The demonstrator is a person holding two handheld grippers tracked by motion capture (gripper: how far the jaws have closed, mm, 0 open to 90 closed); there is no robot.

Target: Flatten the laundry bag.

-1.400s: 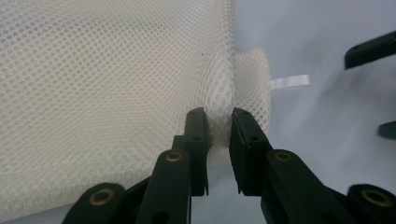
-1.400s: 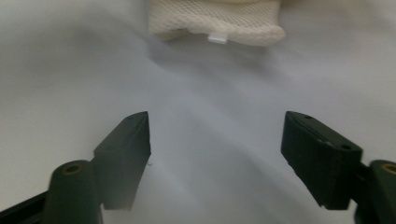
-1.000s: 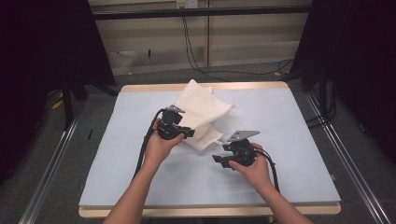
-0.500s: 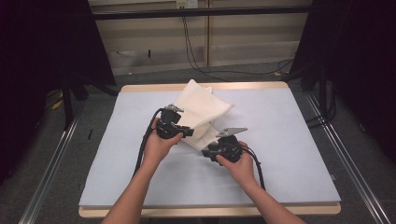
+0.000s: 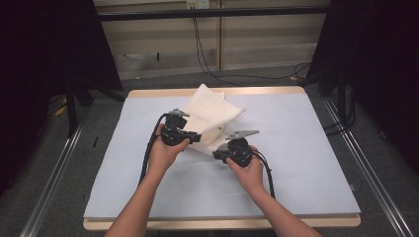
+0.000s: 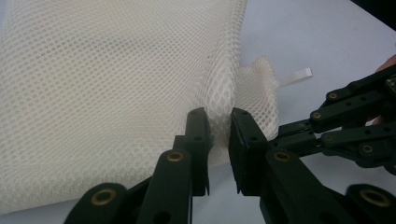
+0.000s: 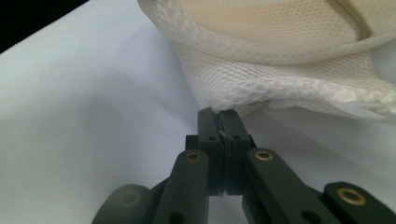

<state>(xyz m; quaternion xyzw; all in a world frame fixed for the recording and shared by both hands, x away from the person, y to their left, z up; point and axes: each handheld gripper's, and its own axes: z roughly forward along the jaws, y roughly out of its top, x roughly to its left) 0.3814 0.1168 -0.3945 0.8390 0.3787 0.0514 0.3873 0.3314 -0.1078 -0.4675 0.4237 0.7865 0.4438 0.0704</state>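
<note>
A white mesh bag (image 5: 213, 109) lies crumpled on the pale blue mat (image 5: 306, 143), back of centre. My left gripper (image 5: 197, 138) is at the bag's near left edge. In the left gripper view it (image 6: 218, 125) is shut on a fold of the mesh bag (image 6: 93, 93). My right gripper (image 5: 216, 154) is at the bag's near corner, just right of the left one. In the right gripper view its jaws (image 7: 219, 116) have just been closing and now meet, with a thin edge of the mesh bag (image 7: 280, 70) pinched at their tips. A white tag (image 6: 296, 76) sticks out from the bag.
The mat covers a wooden table (image 5: 222, 224). Black cables (image 5: 148, 153) trail from both grippers along the forearms. Metal rails (image 5: 365, 163) run along both sides of the table on the floor. The right gripper's black linkage (image 6: 355, 126) reaches in beside the left jaws.
The right hand has moved left to the bag's near corner and its jaws have shut on the mesh edge. The left hand and its grip have stayed put.
</note>
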